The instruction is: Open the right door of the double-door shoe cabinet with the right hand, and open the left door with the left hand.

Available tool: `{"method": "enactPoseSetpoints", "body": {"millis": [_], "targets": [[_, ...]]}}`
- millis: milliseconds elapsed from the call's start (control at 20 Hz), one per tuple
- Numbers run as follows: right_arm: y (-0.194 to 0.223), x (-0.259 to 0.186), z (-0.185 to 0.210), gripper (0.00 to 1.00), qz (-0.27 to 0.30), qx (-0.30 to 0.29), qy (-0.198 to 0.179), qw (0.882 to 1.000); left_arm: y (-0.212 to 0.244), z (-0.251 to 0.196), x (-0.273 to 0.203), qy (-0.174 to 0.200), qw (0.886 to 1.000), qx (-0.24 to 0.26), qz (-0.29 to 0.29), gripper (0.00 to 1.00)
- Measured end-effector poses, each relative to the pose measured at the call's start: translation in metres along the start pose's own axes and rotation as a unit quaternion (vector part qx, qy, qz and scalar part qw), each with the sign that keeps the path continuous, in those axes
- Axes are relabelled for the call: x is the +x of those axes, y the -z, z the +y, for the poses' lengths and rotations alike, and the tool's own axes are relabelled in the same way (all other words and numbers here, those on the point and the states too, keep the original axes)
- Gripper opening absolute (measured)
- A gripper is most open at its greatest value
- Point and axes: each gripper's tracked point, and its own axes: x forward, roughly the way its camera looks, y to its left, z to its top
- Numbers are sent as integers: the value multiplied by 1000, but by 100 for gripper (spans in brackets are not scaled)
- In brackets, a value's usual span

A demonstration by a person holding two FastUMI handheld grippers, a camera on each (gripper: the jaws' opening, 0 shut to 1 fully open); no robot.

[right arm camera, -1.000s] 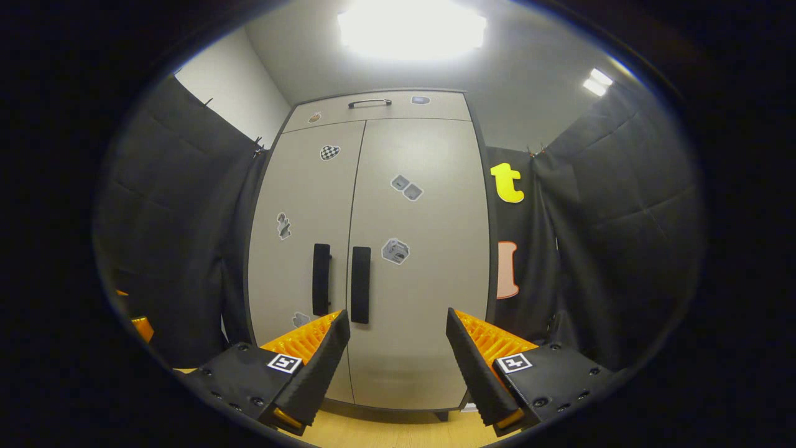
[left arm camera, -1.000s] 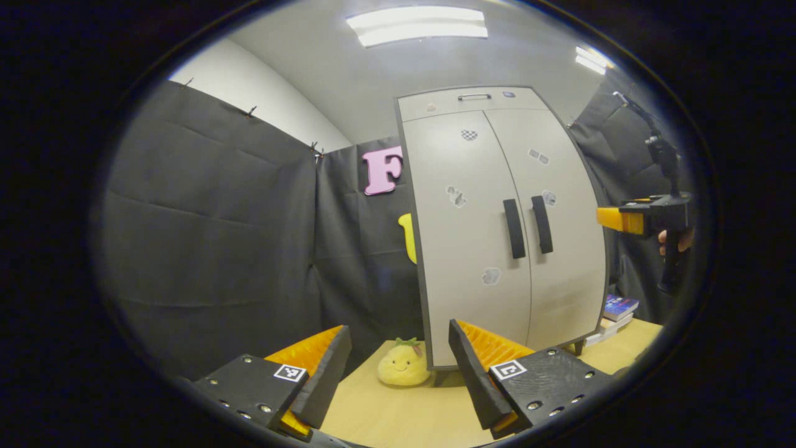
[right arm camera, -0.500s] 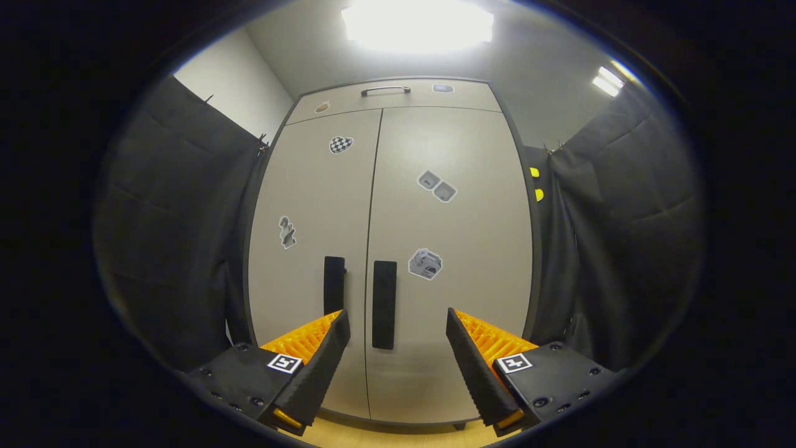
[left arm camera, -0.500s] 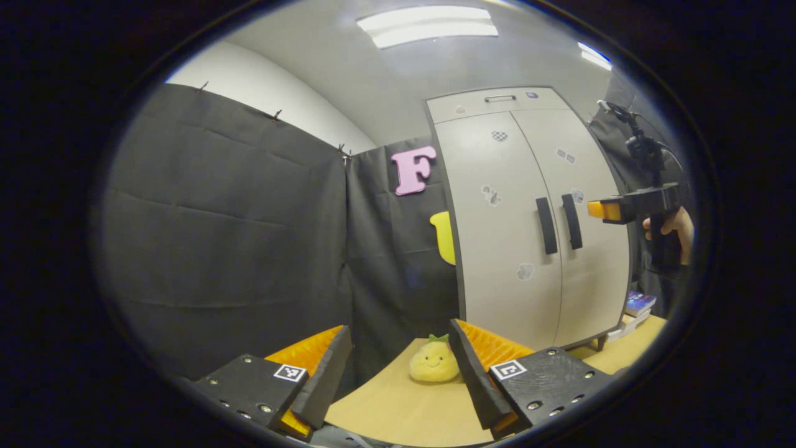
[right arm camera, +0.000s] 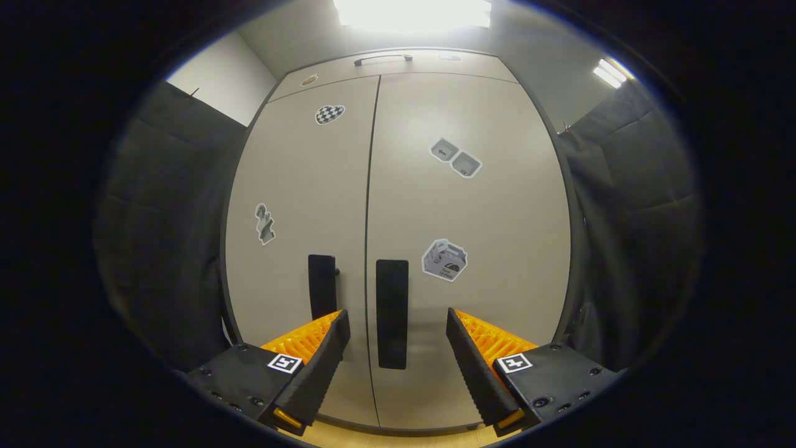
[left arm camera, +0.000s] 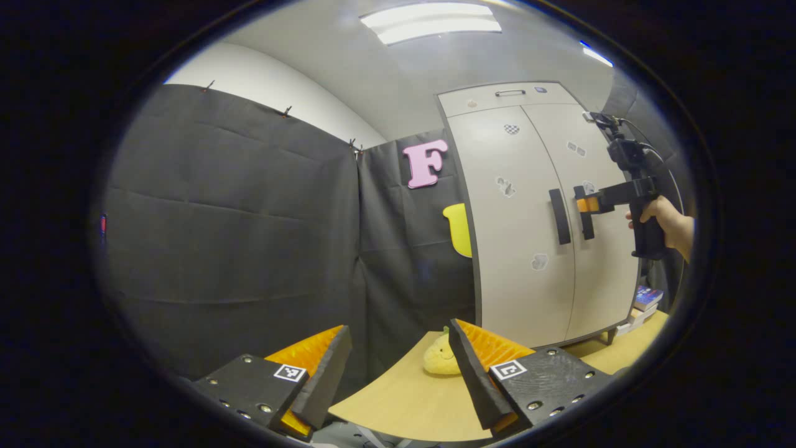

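Observation:
A pale grey double-door shoe cabinet (right arm camera: 472,211) stands close ahead in the right gripper view, both doors closed. The right door's dark vertical handle (right arm camera: 392,313) lies between the fingers of my open right gripper (right arm camera: 398,323), which stays a little short of it. The left door's handle (right arm camera: 322,294) is beside it. In the left gripper view the cabinet (left arm camera: 522,249) stands far off at the right, and the right gripper (left arm camera: 591,204), held by a hand (left arm camera: 665,218), reaches the right handle (left arm camera: 587,213). My left gripper (left arm camera: 398,333) hangs open over the table edge, holding nothing.
A yellow plush toy (left arm camera: 440,361) lies on the wooden table (left arm camera: 404,404) by the cabinet's foot. Books (left arm camera: 647,302) are stacked to the cabinet's right. Black cloth walls close in on both sides.
My right gripper has moved closer to the cabinet, so the right handle now sits between its fingers. The left gripper's view has swung left, pushing the cabinet toward the right.

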Motion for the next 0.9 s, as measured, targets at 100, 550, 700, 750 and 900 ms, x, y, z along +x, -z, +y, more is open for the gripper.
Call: {"method": "enactPoseSetpoints", "body": {"millis": [100,550,700,750,900], "targets": [[6,11,1,97,15,9,-1,1000,4,4,-1,-3,1000,2,4,92],[14,43,6,46,42,15,10,999,7,22,-9,-16,1000,2,7,92],[20,47,7,49,57,19,15,998,9,22,-8,-14,1000,1,8,91],[21,51,8,43,58,23,15,998,8,22,-8,-14,1000,1,8,91],[20,47,8,26,70,21,19,997,5,24,-9,-13,1000,-1,2,92]]}}
